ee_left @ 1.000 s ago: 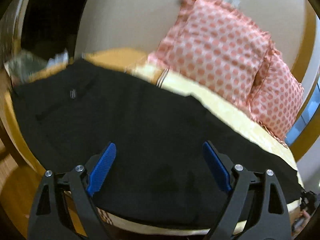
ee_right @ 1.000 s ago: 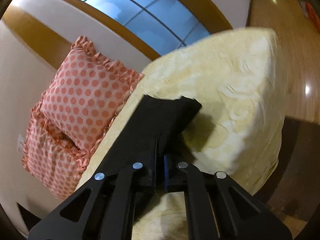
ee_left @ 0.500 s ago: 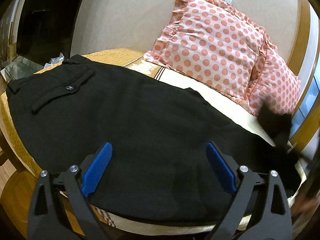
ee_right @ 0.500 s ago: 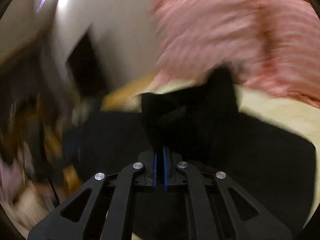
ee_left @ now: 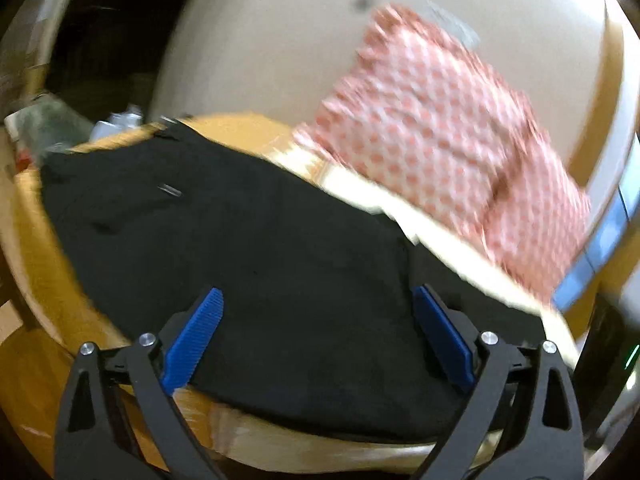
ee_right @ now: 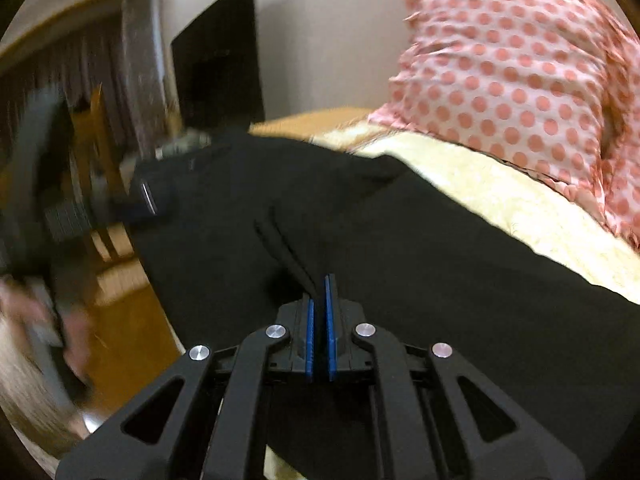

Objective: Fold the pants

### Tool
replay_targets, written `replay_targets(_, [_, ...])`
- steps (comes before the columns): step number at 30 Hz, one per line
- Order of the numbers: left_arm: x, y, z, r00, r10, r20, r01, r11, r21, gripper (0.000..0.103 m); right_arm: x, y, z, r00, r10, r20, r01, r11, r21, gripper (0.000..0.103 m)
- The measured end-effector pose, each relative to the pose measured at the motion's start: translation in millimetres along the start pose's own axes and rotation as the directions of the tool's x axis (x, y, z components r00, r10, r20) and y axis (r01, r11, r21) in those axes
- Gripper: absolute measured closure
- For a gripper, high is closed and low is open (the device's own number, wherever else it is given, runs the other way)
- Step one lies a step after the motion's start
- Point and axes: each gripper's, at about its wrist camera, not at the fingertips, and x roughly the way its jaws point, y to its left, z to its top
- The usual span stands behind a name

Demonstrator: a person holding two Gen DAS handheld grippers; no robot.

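Observation:
Black pants (ee_left: 256,264) lie spread across a yellow bedspread (ee_left: 448,236), waist end at the far left. My left gripper (ee_left: 320,316) is open and empty, its blue pads wide apart above the near edge of the pants. My right gripper (ee_right: 319,288) is shut on a fold of the black pants (ee_right: 420,248), the leg end carried over the rest of the garment. The left gripper and the hand holding it show blurred at the left of the right wrist view (ee_right: 148,196).
Two pink polka-dot pillows (ee_left: 452,152) lean against the wall behind the bed; they also show in the right wrist view (ee_right: 512,64). Wooden floor (ee_right: 128,332) lies left of the bed. A dark doorway (ee_right: 216,68) is at the back.
My right gripper has swung the held pant leg from the bed's foot end over toward the waist end. My left gripper stays open over the pants, shifting slightly.

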Motion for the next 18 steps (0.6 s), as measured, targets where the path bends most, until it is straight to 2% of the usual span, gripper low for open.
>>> replay_targets(1, [-9.9,13.3,6.0,0.999,0.037,0.034,-0.036,0.999,-0.036,0.007,1.8,4.0,-4.9,1.000,-0.007,-0.029,0.006,1.000,-0.029,0.090])
replay_targets(2, [-15.4,23.6,10.5,0.996,0.065,0.054,-0.062,0.996,-0.065,0.007,3.9,9.7,-6.1,0.999,-0.010,-0.041,0.008,0.999,-0.052,0.081])
replay_targets(3, [-20.8,35.3,14.0,0.993,0.093,0.068,-0.086,0.992,-0.097,0.007,-2.3,18.0,-11.2,0.999,-0.002,-0.033,-0.001,0.996,-0.089,0.065])
replay_targets(5, [-26.7,61.9,21.1,0.989,0.137,0.062,-0.124,0.976,-0.180,0.008,-11.1,21.5,-13.4,0.998,0.050,-0.028,-0.052,0.993,-0.104,0.065])
replay_targets(6, [-27.3,73.8,24.1,0.988,0.146,0.051,-0.131,0.966,-0.224,0.009,-19.6,17.3,-12.8,0.996,0.090,0.002,-0.089,0.993,-0.078,0.064])
replay_targets(7, [-26.8,84.0,26.2,0.988,0.149,0.042,-0.133,0.956,-0.260,0.010,-26.8,14.8,-12.5,0.995,0.091,0.035,-0.090,0.995,-0.047,0.064])
replay_targets(9, [-22.0,100.9,30.5,0.988,0.152,0.017,-0.139,0.939,-0.314,0.014,-34.0,-0.9,-10.5,0.995,0.045,0.086,-0.048,0.998,0.031,0.060])
replay_targets(11, [-13.7,111.8,34.1,0.986,0.166,-0.014,-0.161,0.927,-0.339,0.016,-28.8,-14.5,-13.0,0.999,0.008,0.047,-0.012,0.997,0.082,0.060])
replay_targets(13, [-4.8,121.2,37.5,0.987,0.155,-0.041,-0.159,0.917,-0.366,0.017,-21.8,-23.1,-21.6,1.000,0.015,-0.004,-0.015,0.992,0.124,0.060])
replay_targets(16, [-3.8,125.5,36.2,0.985,0.162,-0.055,-0.170,0.906,-0.388,0.017,-21.9,-27.9,-28.6,1.000,0.027,-0.008,-0.026,0.988,0.153,0.058])
replay_targets(18, [-5.7,125.7,32.8,0.988,0.136,-0.069,-0.152,0.901,-0.406,0.017,-26.9,-28.8,-31.9,1.000,0.030,0.000,-0.030,0.986,0.166,0.047])
